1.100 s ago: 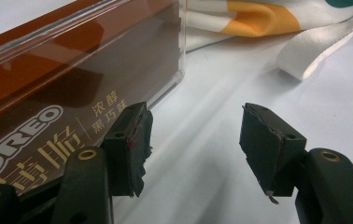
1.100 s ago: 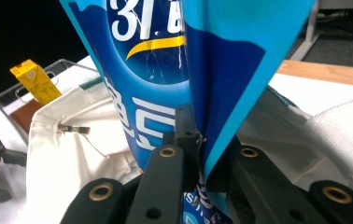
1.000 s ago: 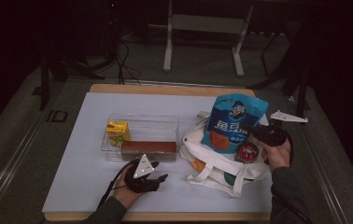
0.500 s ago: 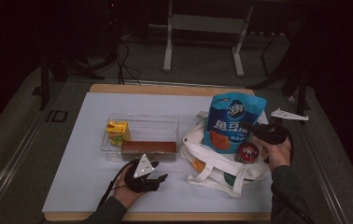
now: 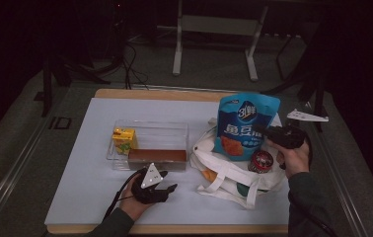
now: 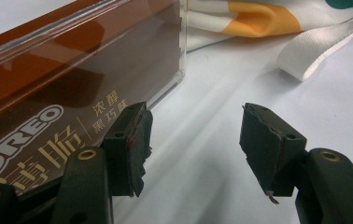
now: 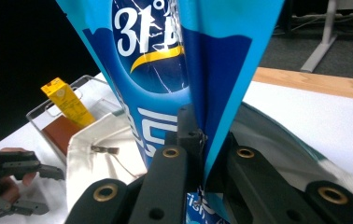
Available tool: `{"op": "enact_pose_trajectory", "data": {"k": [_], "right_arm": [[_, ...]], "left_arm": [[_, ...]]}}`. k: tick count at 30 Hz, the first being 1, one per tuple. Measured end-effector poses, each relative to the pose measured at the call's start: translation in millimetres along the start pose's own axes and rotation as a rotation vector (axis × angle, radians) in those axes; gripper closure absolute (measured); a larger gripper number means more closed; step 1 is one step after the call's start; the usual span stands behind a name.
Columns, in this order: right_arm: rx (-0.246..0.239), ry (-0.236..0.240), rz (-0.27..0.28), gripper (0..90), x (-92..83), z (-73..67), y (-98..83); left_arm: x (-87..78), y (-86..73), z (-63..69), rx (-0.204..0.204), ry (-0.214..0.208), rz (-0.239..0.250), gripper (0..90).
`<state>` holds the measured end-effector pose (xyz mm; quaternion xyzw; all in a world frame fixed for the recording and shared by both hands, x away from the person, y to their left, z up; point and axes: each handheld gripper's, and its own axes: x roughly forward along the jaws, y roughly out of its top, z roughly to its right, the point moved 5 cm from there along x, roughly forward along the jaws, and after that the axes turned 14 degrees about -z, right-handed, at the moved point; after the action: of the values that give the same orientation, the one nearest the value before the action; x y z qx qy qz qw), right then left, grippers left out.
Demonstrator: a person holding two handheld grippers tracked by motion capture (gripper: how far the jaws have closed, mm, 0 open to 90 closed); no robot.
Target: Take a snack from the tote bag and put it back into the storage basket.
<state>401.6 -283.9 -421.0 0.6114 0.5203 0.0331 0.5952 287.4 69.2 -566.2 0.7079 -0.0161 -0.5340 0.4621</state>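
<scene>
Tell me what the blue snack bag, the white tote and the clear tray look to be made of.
Blue snack bag: likely thin plastic film, glossy; it shines and creases where the right gripper pinches it.
White tote bag: apparently woven cloth, matte; it slumps in soft folds and has flat webbing straps.
Clear tray: probably hard acrylic or similar plastic; it is see-through with straight, bright edges.

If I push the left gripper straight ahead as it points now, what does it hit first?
Probably the white strap of the tote bag. The left gripper is open over bare table, with the brown Oreo box just beside its left jaw; depth is hard to judge.
</scene>
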Motion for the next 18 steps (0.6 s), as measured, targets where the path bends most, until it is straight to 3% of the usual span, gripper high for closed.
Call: {"op": "enact_pose_trajectory", "data": {"k": [18], "right_arm": [[-0.053, 0.005, 0.005, 88.8, -14.0, -21.8, 24.4]], "left_arm": [[0.1, 0.0, -0.4, -0.003, -0.004, 0.0, 42.3]]}}
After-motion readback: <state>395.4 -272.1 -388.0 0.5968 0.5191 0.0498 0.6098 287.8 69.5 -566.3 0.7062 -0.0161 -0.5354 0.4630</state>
